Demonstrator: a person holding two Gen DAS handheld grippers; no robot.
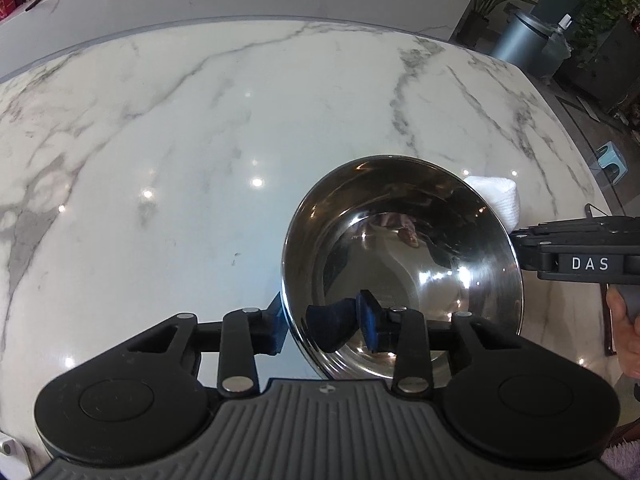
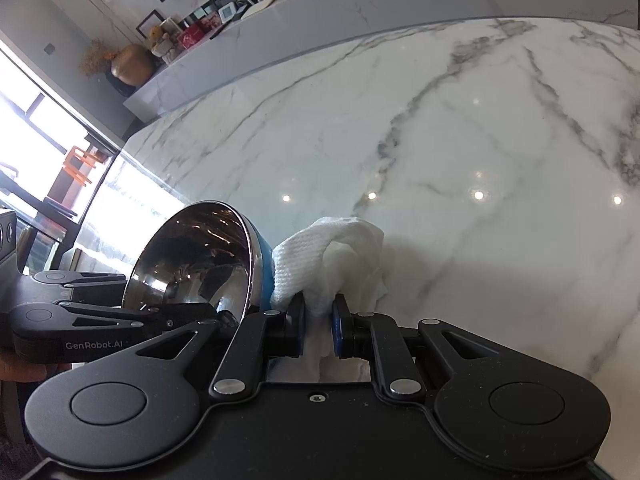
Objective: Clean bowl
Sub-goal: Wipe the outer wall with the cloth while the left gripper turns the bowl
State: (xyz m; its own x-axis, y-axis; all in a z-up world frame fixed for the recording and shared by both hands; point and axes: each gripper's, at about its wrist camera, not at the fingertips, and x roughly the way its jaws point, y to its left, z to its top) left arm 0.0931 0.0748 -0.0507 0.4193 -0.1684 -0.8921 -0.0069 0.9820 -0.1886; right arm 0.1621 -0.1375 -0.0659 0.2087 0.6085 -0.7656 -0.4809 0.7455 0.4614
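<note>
Left tool (image 1: 324, 326) gripping tilted bowl (image 1: 404, 264) rim, right tool (image 2: 319, 322) pinching cloth (image 2: 332, 256)

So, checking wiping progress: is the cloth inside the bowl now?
No: the cloth, in the right gripper, sits outside the bowl.

Cloth (image 2: 332, 256) just right of bowl (image 2: 200, 256), both above marble table (image 2: 460, 140).

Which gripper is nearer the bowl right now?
Left. The left gripper is clamped on the bowl's near rim, one finger inside, one outside. The right gripper sits just beside the bowl's blue outer wall, holding the white cloth.
</note>
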